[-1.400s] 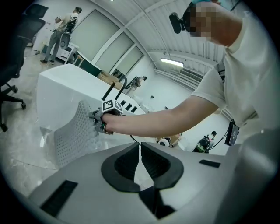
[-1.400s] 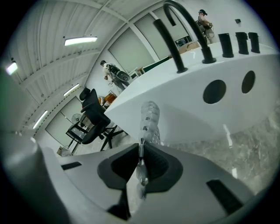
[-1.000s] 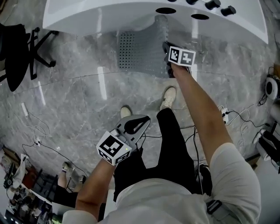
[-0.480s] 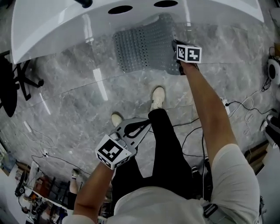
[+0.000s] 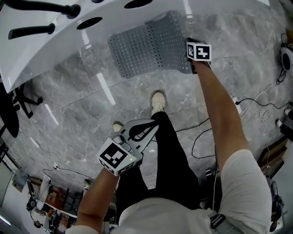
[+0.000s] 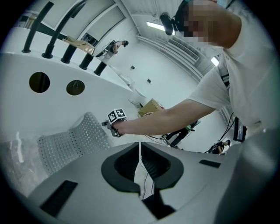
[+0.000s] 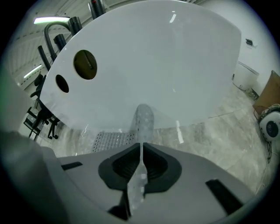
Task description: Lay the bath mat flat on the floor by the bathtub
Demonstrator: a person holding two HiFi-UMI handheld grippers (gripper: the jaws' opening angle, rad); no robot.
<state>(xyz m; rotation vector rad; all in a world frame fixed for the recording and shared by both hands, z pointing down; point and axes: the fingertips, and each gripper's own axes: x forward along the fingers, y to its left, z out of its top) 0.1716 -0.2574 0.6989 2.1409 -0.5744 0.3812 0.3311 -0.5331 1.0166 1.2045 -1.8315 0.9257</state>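
A grey perforated bath mat (image 5: 146, 45) lies mostly on the marble floor beside the white bathtub (image 5: 41, 41), its far end curling up against the tub wall. My right gripper (image 5: 191, 67) is shut on the mat's near right edge; in the right gripper view the mat (image 7: 143, 120) runs edge-on between the closed jaws. My left gripper (image 5: 149, 128) is held back over the person's legs, shut with nothing in it. From the left gripper view the mat (image 6: 72, 140) and the right gripper (image 6: 114, 124) show ahead.
Black taps (image 5: 50, 13) and round holes sit on the tub rim. An office chair (image 5: 11, 107) stands at the left. Cables (image 5: 256, 103) trail over the floor at the right. The person's shoes (image 5: 158, 101) stand just short of the mat.
The right gripper has dragged the mat away from the tub, so more of it lies on the floor. The view has swung; the left gripper has kept its place.
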